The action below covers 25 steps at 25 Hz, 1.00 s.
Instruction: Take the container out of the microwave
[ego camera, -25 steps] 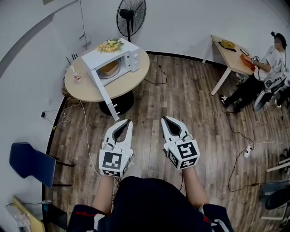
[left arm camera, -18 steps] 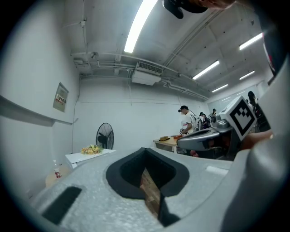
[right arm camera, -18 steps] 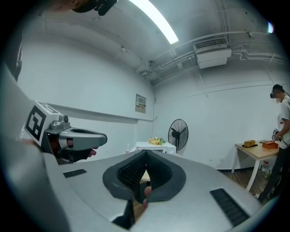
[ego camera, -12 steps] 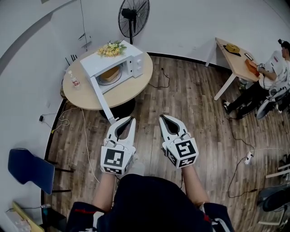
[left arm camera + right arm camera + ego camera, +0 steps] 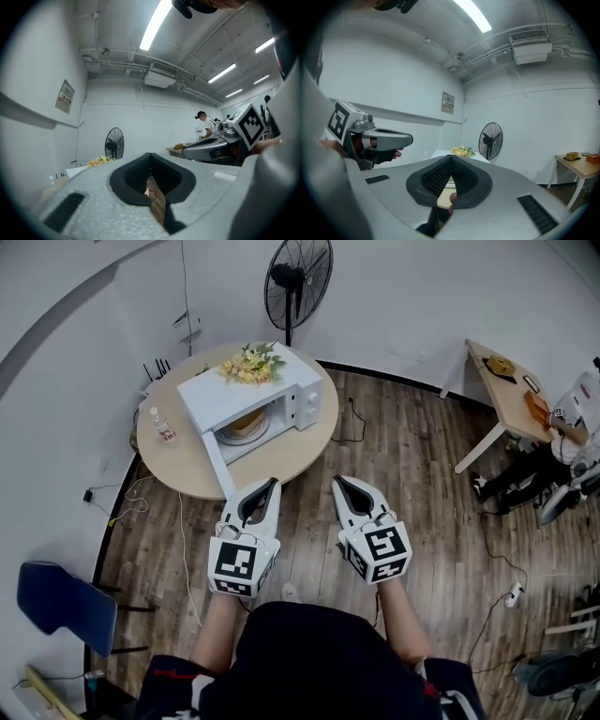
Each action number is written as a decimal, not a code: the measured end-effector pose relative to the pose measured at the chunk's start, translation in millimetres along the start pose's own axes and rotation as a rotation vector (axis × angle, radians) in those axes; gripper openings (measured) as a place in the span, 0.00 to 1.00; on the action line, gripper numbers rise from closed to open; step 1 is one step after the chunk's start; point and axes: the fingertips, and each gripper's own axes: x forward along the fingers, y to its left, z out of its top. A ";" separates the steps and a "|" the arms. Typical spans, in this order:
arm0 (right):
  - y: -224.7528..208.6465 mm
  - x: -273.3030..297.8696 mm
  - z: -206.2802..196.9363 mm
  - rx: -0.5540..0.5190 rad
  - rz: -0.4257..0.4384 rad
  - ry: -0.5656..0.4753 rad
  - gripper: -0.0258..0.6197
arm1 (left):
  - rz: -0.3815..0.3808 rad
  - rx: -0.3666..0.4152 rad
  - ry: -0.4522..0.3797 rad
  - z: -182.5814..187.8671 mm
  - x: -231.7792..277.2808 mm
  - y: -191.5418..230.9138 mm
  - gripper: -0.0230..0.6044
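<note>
Left gripper (image 5: pixel 273 483) and right gripper (image 5: pixel 338 482) have neared the microwave (image 5: pixel 217 397)

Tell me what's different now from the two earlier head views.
The person has stepped toward the round table: the microwave now lies nearer the left tongs and right tongs. Nothing taken hold of or let go. Both tongs stay shut, empty, side by side; the door stays open, the container inside.
</note>
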 end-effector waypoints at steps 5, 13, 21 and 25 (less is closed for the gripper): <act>-5.5 58.7 7.3 -0.030 0.024 0.006 0.05 | 0.015 -0.004 0.001 -6.3 30.4 47.2 0.06; -14.0 119.0 2.2 -0.044 0.072 0.029 0.05 | 0.057 -0.017 0.033 -25.9 61.5 88.1 0.06; -28.3 167.9 -8.8 -0.032 0.200 0.035 0.05 | 0.197 0.002 0.087 -40.3 77.6 116.8 0.06; -30.1 204.0 -14.7 -0.036 0.322 0.041 0.05 | 0.335 0.002 0.114 -47.5 81.2 137.9 0.06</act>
